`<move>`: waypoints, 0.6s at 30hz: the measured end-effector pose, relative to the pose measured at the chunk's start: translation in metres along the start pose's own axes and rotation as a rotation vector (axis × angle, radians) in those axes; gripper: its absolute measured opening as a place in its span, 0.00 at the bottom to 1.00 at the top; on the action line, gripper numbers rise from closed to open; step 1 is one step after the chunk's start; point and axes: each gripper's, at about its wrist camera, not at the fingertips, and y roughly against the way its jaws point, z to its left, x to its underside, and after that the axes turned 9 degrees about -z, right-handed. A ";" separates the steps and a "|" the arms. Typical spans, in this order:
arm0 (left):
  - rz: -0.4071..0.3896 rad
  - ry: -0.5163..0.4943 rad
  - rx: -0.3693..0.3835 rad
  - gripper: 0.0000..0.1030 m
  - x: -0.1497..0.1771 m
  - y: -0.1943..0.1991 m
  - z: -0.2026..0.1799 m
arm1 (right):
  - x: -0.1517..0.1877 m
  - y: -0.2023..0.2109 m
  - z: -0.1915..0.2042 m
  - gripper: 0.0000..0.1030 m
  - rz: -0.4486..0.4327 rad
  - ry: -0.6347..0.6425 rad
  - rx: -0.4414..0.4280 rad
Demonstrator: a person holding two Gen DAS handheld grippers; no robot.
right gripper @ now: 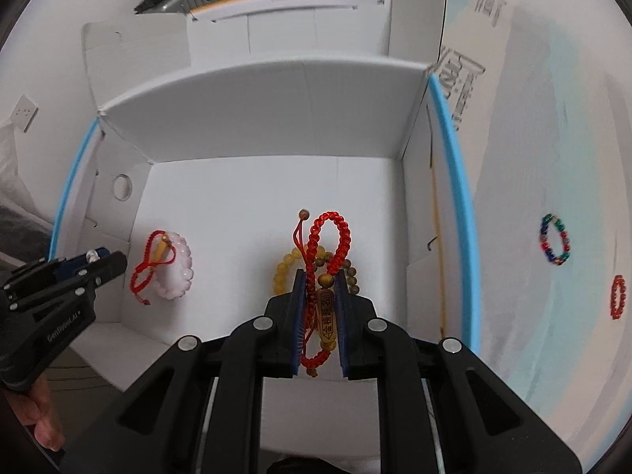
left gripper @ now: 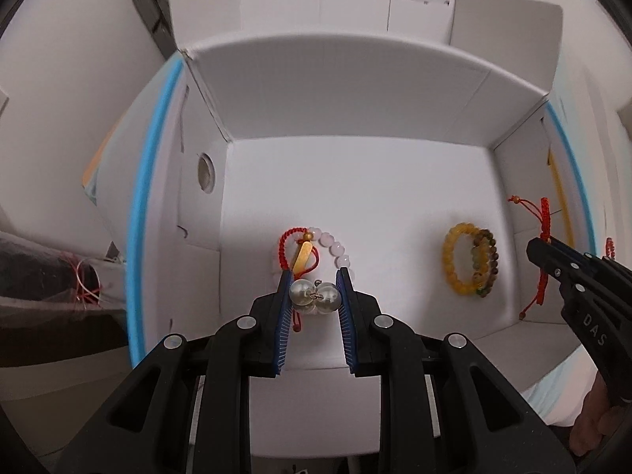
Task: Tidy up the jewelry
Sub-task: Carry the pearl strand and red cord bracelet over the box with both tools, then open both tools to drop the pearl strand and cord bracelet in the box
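My left gripper (left gripper: 315, 279) is shut on a pair of pearl earrings (left gripper: 315, 295) and holds them over the floor of the white box (left gripper: 355, 91). Under it lie a pale pink bead bracelet (left gripper: 335, 245) and a red cord bracelet with a gold charm (left gripper: 302, 254). My right gripper (right gripper: 319, 276) is shut on a red braided bracelet with a gold tube charm (right gripper: 327, 308), above the yellow bead bracelet (right gripper: 285, 266) and a brown bead bracelet (right gripper: 352, 276). The right gripper also shows in the left wrist view (left gripper: 543, 247).
Outside the box on the right, a multicoloured bead bracelet (right gripper: 555, 244) and a red bead bracelet (right gripper: 617, 297) lie on the pale mat. The box walls and raised flaps (right gripper: 418, 8) stand around both grippers. A blue hoop edge (right gripper: 454, 150) runs beside the box.
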 end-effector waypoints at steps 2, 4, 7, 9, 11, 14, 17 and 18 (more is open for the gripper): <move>0.020 -0.008 -0.006 0.21 0.000 -0.008 0.001 | 0.001 -0.008 0.001 0.12 0.025 0.002 -0.008; 0.040 -0.009 -0.010 0.21 -0.001 -0.015 0.002 | 0.001 -0.015 0.002 0.12 0.040 0.006 -0.004; 0.062 -0.010 -0.018 0.21 -0.001 -0.024 0.003 | 0.001 -0.025 0.001 0.12 0.065 -0.004 -0.006; 0.069 -0.009 -0.022 0.21 -0.001 -0.028 0.004 | 0.002 -0.029 0.002 0.12 0.073 -0.003 -0.010; 0.076 -0.010 -0.029 0.21 -0.002 -0.031 0.002 | 0.002 -0.034 0.002 0.12 0.085 -0.009 -0.013; 0.083 -0.006 -0.033 0.21 -0.002 -0.035 0.002 | 0.003 -0.037 0.001 0.12 0.091 -0.008 -0.009; 0.088 -0.002 -0.035 0.21 -0.001 -0.037 0.000 | 0.003 -0.038 0.002 0.15 0.098 -0.010 -0.007; 0.086 0.002 -0.033 0.22 -0.001 -0.037 0.000 | 0.004 -0.038 0.002 0.15 0.098 -0.009 -0.003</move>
